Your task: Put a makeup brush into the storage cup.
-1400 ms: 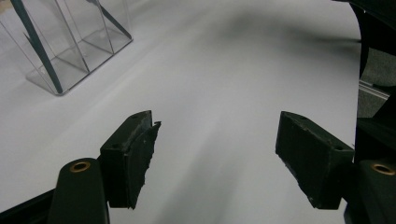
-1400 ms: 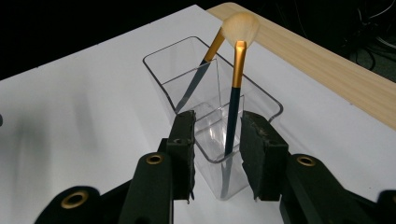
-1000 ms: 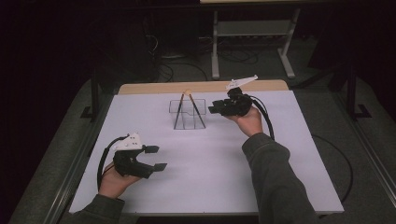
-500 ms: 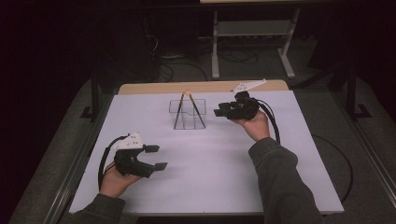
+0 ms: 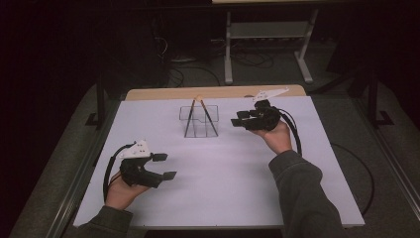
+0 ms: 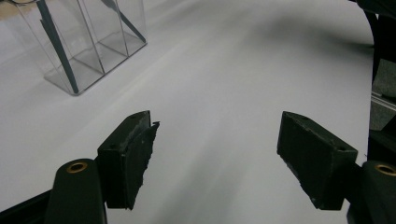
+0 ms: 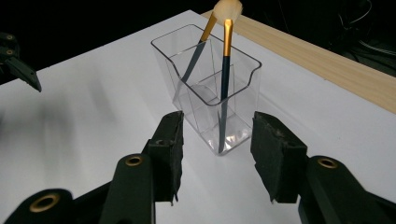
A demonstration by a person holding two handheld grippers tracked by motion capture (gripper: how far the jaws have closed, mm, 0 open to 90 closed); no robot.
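Left tongs (image 5: 166, 166) gape; right tongs (image 5: 237, 119) have just been opening.

Glossy clear plastic holder (image 7: 212, 93) on a matt white table (image 7: 93, 121).

Dim room, far side nearly black. White bench (image 5: 218, 193) with a pale wooden strip (image 5: 163, 92) along its far edge. Grey carpeted floor (image 5: 386, 163) around it. Light metal stand (image 5: 267, 34) behind, loose cables (image 5: 183, 74) beside it.
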